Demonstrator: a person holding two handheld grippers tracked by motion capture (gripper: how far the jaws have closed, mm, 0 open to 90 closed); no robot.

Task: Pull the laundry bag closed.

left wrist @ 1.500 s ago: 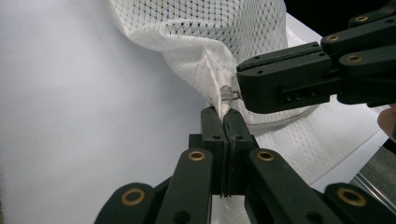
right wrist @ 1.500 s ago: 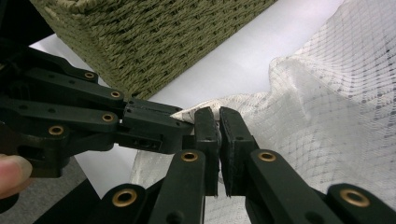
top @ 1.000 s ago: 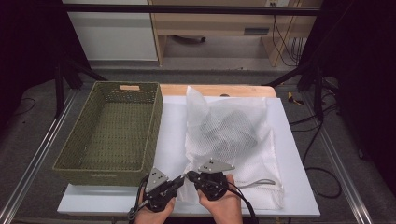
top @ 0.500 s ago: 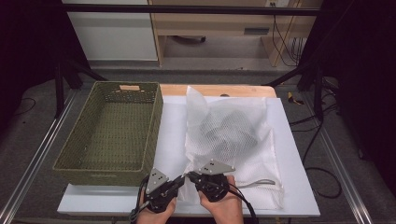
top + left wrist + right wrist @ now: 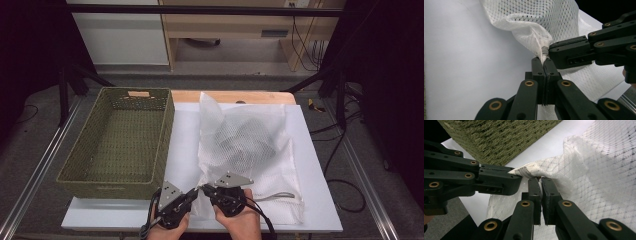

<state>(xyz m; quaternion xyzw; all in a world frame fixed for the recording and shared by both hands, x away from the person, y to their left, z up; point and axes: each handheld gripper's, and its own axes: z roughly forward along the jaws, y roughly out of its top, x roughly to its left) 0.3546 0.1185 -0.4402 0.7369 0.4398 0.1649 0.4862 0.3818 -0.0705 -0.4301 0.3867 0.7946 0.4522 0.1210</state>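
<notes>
Mesh bag (image 5: 250,150) lies just right of the basket (image 5: 120,140), its near edge pinched by both tongs: left gripper (image 5: 544,62) and right gripper (image 5: 539,181) are clamped tight on it, side by side. Nothing has shifted over the last second, so the pull-open likely hasn't begun.

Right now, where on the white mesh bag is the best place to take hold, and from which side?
The bunched near-left corner of the mesh bag, approached from the table's near edge. There the fabric gathers into a thin ridge; left tool and right tool are both shut on it, side by side.
</notes>
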